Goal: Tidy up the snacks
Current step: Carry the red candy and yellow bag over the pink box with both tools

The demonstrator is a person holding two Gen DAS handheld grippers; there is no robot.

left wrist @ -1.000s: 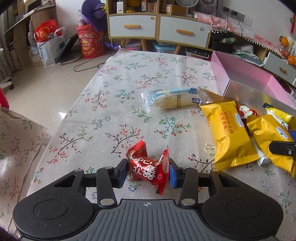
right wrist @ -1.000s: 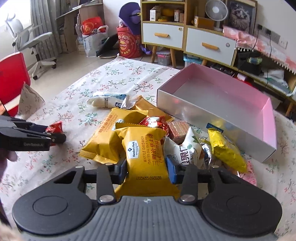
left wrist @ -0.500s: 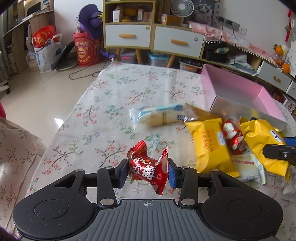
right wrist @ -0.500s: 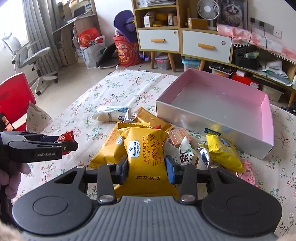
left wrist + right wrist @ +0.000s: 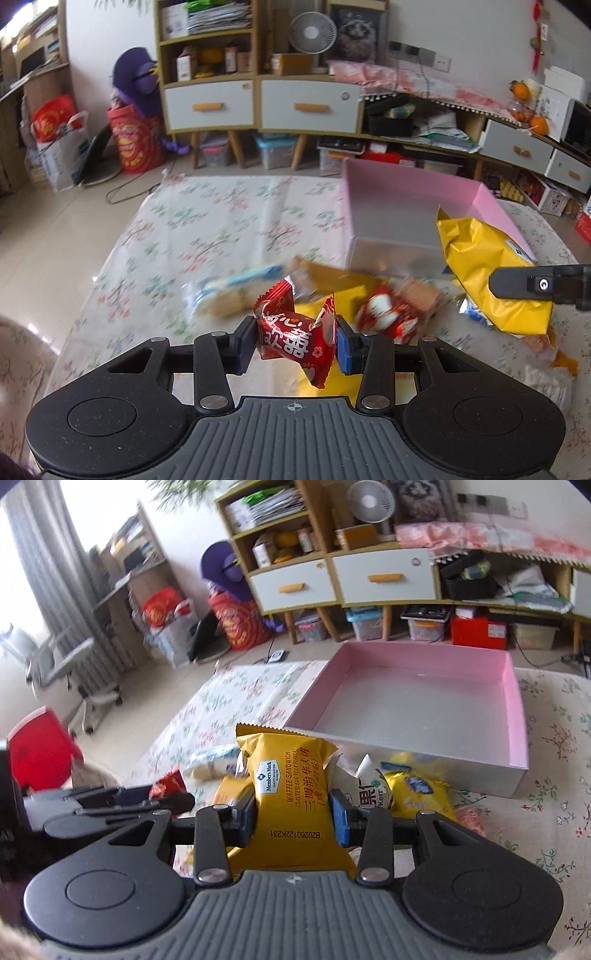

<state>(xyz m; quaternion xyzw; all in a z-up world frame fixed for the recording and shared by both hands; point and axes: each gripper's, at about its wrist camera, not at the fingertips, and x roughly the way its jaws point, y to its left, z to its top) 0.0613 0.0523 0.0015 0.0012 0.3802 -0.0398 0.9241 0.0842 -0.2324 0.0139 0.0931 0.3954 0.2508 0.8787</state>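
Two grippers, each clamping one snack; one pink box [image 5: 515,716].

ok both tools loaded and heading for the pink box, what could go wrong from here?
1. The left tool pinches the red candy across its crinkly wrapper, with one twisted end hanging below the pads; it might slip out in transit.
2. The right tool grips the yellow waffle pack low down, so its free top could catch the near wall of the pink box.
3. The two tools are close together and could collide at the box.
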